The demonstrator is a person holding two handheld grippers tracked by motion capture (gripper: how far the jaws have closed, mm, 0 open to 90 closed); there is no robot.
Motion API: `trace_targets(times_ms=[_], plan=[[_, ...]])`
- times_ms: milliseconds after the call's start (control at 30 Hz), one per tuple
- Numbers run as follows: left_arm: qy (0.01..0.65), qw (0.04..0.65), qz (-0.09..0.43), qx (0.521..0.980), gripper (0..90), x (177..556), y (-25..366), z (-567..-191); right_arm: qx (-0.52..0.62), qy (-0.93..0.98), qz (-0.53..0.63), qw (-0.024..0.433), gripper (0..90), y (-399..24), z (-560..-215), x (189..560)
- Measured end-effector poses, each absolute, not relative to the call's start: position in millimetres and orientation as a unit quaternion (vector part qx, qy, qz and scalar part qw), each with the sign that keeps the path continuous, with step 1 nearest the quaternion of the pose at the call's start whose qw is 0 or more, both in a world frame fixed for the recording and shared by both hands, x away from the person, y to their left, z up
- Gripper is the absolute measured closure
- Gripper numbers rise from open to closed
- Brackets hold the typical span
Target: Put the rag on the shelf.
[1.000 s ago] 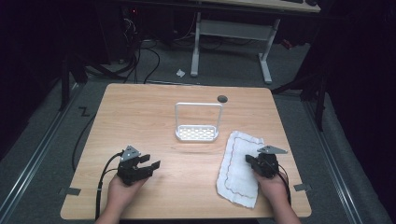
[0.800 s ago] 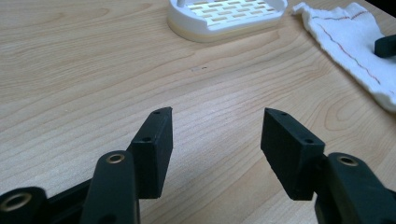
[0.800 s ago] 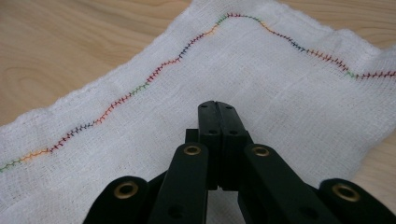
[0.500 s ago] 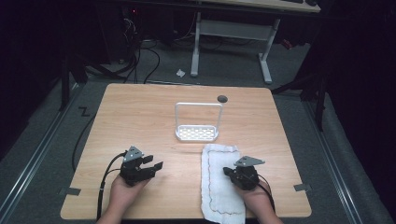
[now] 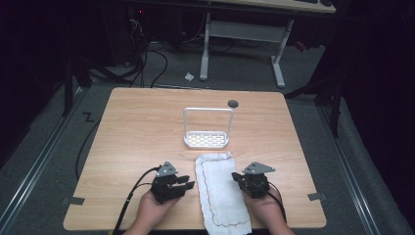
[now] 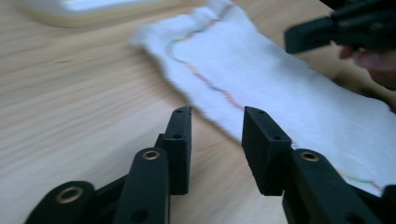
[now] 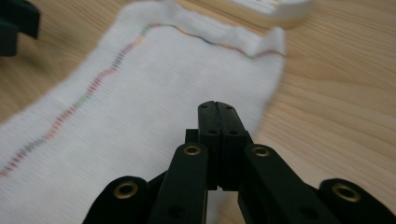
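Right tool (image 7: 218, 108) closed over towel (image 7: 140, 93)

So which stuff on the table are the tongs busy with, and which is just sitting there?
Busy with:
- white cloth
- right tongs, shut at the cloth's edge
- left tongs, open beside the cloth

Just sitting there:
- white rack
- dark round spot on the table

Matt wooden table (image 5: 137, 127), nubbly white cloth (image 5: 221, 196), seemingly plastic rack (image 5: 207, 140).

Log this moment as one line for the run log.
left claw: open beside cloth | right claw: shut, at cloth edge | rack: behind cloth
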State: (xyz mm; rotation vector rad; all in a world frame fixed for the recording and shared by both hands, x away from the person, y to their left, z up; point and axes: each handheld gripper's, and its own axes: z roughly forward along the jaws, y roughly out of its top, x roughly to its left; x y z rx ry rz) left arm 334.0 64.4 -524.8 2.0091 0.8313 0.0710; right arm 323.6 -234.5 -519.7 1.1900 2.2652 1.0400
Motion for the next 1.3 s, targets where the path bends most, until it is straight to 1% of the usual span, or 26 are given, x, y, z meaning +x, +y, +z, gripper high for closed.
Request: trace_targets(times_ms=[133,200,267,367,400,500,633,700,767,800,833,867,933,1033,1167,1233,1300], plan=[[0.303,0.451,0.016,0.839,70.1,327.7,34.9,-528.6,0.435,0.809,0.350,0.184,90.0,-248.9,-527.0,319.2],[0.289,0.440,0.019,0.850,73.3,325.6,25.8,-530.9,0.431,0.813,0.346,0.181,90.0,-247.1,-530.6,316.8],[0.279,0.426,0.030,0.860,74.3,324.8,21.1,-533.9,0.431,0.813,0.350,0.173,90.0,-245.1,-530.1,315.3],[0.279,0.422,0.032,0.862,74.2,326.1,24.8,-533.6,0.425,0.816,0.352,0.172,90.0,-241.4,-530.0,313.1],[0.284,0.420,0.030,0.861,72.3,326.2,27.6,-533.1,0.414,0.822,0.352,0.170,90.0,-235.3,-530.0,310.9],[0.293,0.417,0.032,0.860,72.2,322.0,45.3,-532.8,0.397,0.831,0.354,0.162,90.0,-223.8,-530.2,308.2],[0.302,0.407,0.031,0.861,71.8,316.1,58.3,-530.8,0.377,0.841,0.356,0.151,90.0,-211.2,-530.3,304.3],[0.309,0.405,0.043,0.860,70.7,311.3,64.6,-529.4,0.361,0.848,0.358,0.149,90.0,-203.9,-530.5,302.2],[0.319,0.416,0.056,0.850,63.3,311.1,70.3,-527.9,0.353,0.851,0.364,0.140,90.0,-199.1,-528.6,301.0],[0.332,0.432,0.077,0.835,60.6,317.6,76.8,-525.9,0.355,0.847,0.371,0.138,88.3,-199.7,-527.5,301.9],[0.332,0.432,0.077,0.835,58.6,317.6,76.8,-525.9,0.355,0.847,0.371,0.138,88.3,-199.7,-527.5,301.9],[0.341,0.443,0.080,0.826,56.6,323.3,80.5,-525.1,0.358,0.840,0.381,0.141,85.8,-202.9,-526.6,305.2],[0.361,0.456,0.086,0.809,55.1,338.5,85.0,-524.5,0.362,0.837,0.385,0.139,84.9,-204.8,-526.8,306.8],[0.370,0.456,0.107,0.802,49.3,361.6,83.8,-524.2,0.373,0.831,0.390,0.134,82.1,-211.0,-528.7,310.7],[0.378,0.434,0.121,0.809,48.5,389.4,69.5,-527.9,0.385,0.823,0.398,0.125,78.8,-218.3,-528.0,313.1],[0.384,0.417,0.120,0.815,51.9,400.3,61.1,-531.5,0.390,0.821,0.398,0.126,78.4,-220.3,-527.8,313.2],[0.383,0.404,0.122,0.822,51.7,407.5,54.1,-534.9,0.389,0.820,0.400,0.126,77.6,-221.5,-527.3,312.6]])
